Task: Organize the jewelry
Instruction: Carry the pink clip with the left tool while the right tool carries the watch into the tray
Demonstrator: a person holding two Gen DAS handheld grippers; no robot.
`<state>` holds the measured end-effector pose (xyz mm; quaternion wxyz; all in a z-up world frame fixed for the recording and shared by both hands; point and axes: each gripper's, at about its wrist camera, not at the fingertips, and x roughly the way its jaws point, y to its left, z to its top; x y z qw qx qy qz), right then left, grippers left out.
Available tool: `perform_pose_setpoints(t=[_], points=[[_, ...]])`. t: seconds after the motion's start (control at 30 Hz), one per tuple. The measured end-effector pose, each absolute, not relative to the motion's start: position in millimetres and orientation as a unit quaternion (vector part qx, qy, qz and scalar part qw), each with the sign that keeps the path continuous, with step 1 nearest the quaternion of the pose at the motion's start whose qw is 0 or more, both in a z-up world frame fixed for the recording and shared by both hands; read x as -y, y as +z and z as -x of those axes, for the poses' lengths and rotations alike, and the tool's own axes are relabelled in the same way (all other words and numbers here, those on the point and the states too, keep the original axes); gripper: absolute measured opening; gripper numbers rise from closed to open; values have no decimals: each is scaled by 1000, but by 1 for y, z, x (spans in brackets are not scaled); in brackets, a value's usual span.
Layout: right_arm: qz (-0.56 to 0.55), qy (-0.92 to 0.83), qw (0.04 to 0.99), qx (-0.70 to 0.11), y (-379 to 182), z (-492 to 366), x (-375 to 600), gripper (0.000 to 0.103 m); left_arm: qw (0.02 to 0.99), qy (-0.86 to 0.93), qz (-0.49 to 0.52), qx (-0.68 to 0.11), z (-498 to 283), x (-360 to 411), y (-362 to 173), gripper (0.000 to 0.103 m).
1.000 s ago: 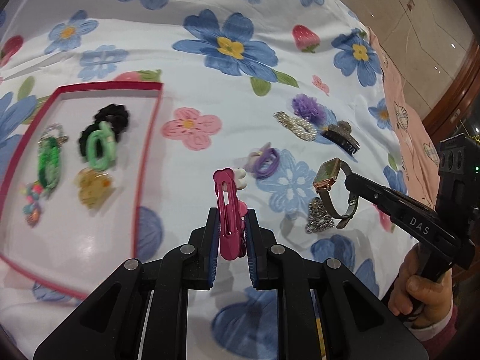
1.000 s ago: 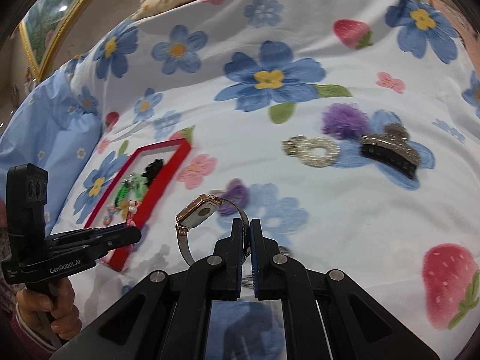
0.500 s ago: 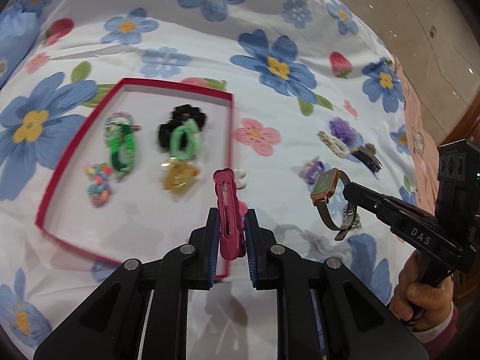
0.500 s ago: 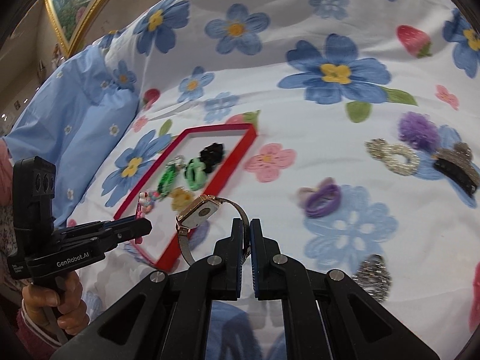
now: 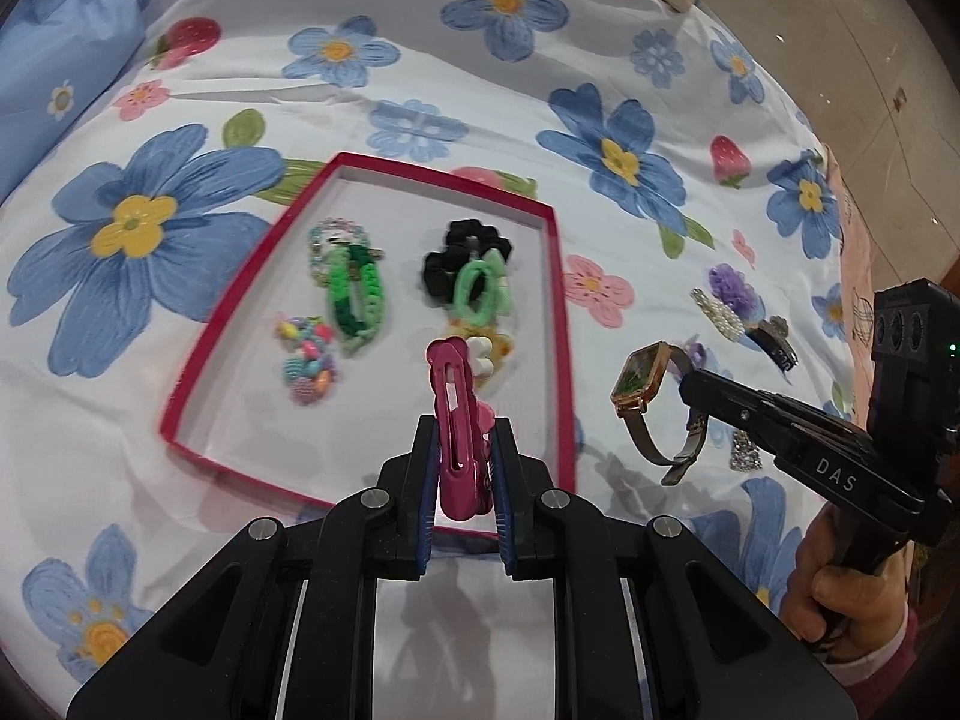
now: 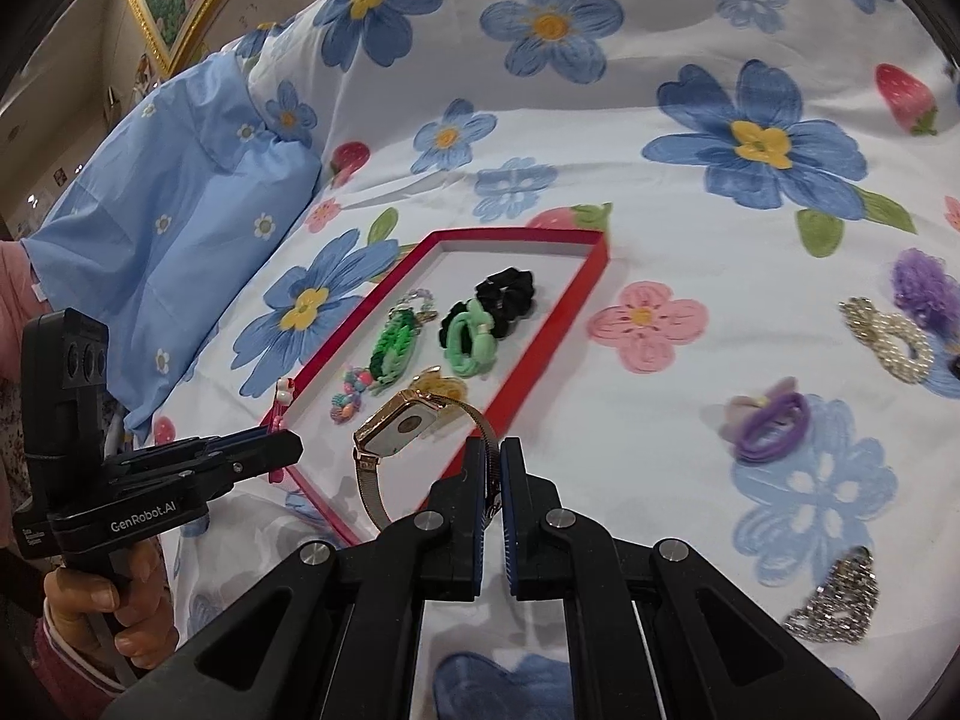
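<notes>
Nearest, the left gripper (image 5: 461, 468) pinches a stiff, light pink hair clip (image 5: 454, 414) by its tail above the red tray (image 5: 561, 324). Beyond, the right gripper (image 6: 492, 468) clamps the watch (image 6: 396, 426) by its floppy mesh strap, the heavier face dangling; it looks prone to swinging.

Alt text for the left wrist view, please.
The left gripper holds a pink hair clip over the near edge of a red tray of hair ties on a floral bedsheet. At right, the right gripper holds a gold watch.

Hair ties (image 5: 474, 294) in tray (image 5: 558, 324), watch (image 5: 639, 378) just right
</notes>
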<state>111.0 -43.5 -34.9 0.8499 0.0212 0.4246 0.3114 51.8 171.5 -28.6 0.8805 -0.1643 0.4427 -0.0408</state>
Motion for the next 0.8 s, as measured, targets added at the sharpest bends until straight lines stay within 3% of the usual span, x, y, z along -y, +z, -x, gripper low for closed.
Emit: perform_pose_setpoints(t=[0.8], points=[[58,351,803,-479,-78,-131,-56,5,857,-6,155,-491,-78,-232,-73,14]])
